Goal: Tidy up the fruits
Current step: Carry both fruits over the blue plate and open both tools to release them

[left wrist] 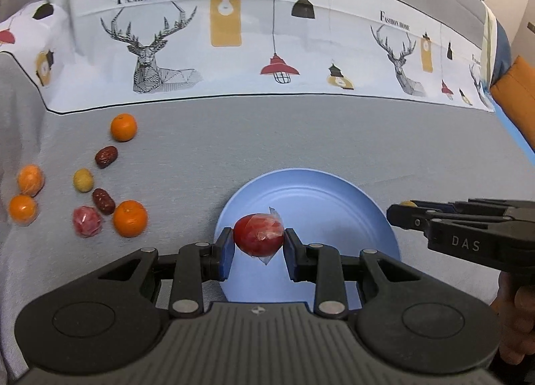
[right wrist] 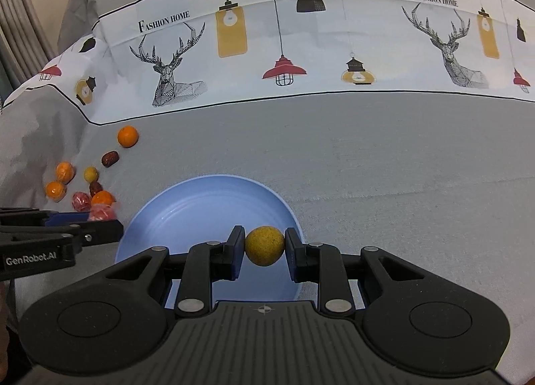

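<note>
My left gripper (left wrist: 258,240) is shut on a red fruit in clear wrap (left wrist: 257,234), held over the near left part of the blue plate (left wrist: 321,191). In the right wrist view my right gripper (right wrist: 264,246) is shut on a round yellow fruit (right wrist: 264,245) above the plate's (right wrist: 187,204) near right rim. Each gripper shows in the other's view: the right gripper (left wrist: 401,214) at the plate's right edge, the left gripper (right wrist: 103,222) at its left edge with the red fruit (right wrist: 102,212) peeking out. The plate holds no fruit.
Loose fruit lies left of the plate on the grey cloth: several oranges (left wrist: 123,127), two dark red dates (left wrist: 106,156), a small yellow fruit (left wrist: 83,180) and a wrapped red fruit (left wrist: 87,221). A printed white band (left wrist: 267,50) crosses the cloth behind. A hand (left wrist: 516,324) holds the right gripper.
</note>
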`<move>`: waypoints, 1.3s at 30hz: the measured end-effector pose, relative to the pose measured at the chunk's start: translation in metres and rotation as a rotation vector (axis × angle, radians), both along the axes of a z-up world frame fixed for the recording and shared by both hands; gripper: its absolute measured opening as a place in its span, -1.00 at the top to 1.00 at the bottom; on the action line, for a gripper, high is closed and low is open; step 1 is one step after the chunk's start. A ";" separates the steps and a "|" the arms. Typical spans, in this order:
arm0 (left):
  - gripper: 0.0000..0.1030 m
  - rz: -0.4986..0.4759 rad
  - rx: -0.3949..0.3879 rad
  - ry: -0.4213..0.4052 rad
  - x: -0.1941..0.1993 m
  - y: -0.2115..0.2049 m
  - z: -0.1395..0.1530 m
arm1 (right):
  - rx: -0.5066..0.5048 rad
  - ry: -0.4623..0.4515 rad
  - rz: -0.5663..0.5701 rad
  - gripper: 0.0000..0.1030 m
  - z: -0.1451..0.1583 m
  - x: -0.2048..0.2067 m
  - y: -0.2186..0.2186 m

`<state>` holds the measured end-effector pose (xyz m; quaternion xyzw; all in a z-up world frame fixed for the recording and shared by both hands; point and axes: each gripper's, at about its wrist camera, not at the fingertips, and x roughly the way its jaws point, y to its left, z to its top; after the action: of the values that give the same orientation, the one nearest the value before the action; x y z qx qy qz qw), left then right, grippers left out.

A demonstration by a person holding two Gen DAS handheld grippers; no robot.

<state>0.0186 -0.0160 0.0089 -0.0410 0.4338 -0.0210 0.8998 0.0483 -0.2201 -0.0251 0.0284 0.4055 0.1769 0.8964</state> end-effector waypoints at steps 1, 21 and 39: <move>0.33 -0.002 0.001 0.002 0.001 -0.001 -0.001 | -0.003 -0.003 0.004 0.47 0.000 0.000 0.001; 0.32 -0.026 0.007 0.018 0.005 -0.006 -0.010 | -0.045 -0.020 0.047 0.47 0.000 0.000 0.014; 0.32 -0.040 0.011 0.023 0.005 -0.009 -0.012 | -0.063 -0.014 0.056 0.47 -0.003 0.000 0.019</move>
<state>0.0236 -0.0247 -0.0034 -0.0275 0.4451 -0.0360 0.8943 0.0483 -0.2011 -0.0277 -0.0124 0.4051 0.1890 0.8944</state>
